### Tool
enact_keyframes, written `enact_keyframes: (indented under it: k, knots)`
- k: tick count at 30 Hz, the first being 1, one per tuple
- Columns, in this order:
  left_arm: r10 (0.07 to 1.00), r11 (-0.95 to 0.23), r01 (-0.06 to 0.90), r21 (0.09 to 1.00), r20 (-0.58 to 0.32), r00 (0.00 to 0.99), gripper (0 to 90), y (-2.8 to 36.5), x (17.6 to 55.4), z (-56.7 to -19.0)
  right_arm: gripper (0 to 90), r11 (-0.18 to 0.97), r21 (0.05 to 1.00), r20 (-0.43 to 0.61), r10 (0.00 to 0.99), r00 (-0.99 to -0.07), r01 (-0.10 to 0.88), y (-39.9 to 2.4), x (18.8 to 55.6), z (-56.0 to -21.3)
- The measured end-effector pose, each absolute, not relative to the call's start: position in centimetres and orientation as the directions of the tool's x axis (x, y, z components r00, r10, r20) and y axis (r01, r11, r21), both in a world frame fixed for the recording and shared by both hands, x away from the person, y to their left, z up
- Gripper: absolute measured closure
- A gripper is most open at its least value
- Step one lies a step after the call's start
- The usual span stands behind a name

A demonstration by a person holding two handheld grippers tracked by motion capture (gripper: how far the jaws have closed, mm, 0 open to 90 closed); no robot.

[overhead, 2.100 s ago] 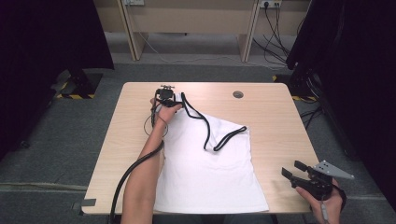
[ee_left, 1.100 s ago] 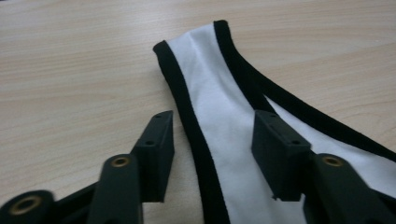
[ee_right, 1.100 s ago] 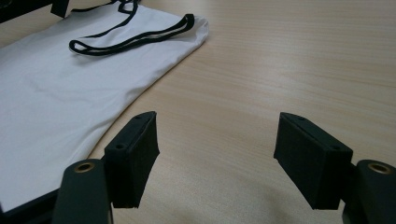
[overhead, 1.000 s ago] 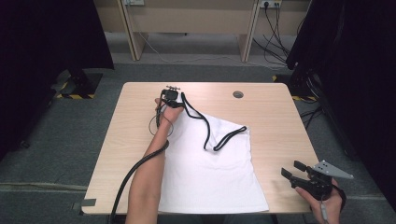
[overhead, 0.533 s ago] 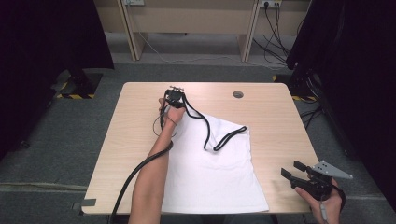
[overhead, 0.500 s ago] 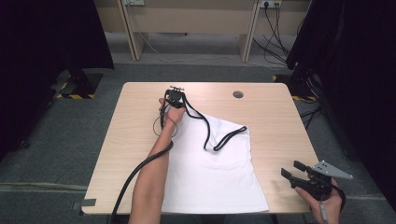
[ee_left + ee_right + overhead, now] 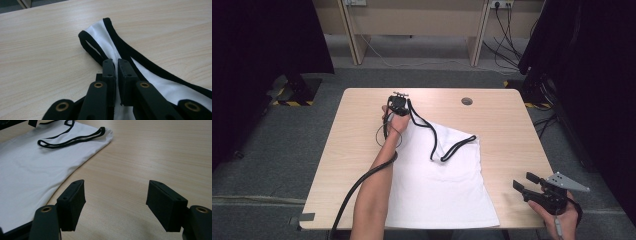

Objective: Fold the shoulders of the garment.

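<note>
We see the wooden table (image 7: 362, 130) evenly and softly lit from above in the high view, while the floor and the dark curtains around the table fall off into near black. The white top (image 7: 437, 185) on the table is bright but not blown out. The high view is slightly soft. In the right gripper view a pale sheen of glare lies on the table (image 7: 150, 157) beyond the jaws, and soft shadows sit under them. In the left gripper view the nearest jaw parts blur, and the table grain (image 7: 37, 50) stays sharp.
</note>
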State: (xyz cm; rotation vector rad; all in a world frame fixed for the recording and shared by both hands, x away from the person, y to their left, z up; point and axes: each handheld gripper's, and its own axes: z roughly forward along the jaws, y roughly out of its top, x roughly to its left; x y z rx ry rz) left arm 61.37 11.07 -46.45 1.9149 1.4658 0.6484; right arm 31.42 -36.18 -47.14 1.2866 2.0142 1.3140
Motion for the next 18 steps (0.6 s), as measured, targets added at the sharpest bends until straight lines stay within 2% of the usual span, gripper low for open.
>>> enact_keyframes:
  k: [13, 18]
  knots:
    - [0.958, -0.147, 0.605, 0.783, -0.04, 0.285, 84.7, 11.6, 59.5, -44.9, 31.1, 0.13, 0.872, 0.135, 0.863, -0.486, 0.472, -36.1, 31.4, -47.1]
    - [0.948, -0.159, 0.554, 0.817, -0.032, 0.318, 84.6, 11.6, 57.1, -44.5, 31.0, 0.133, 0.872, 0.132, 0.864, -0.486, 0.472, -36.1, 31.4, -47.1]
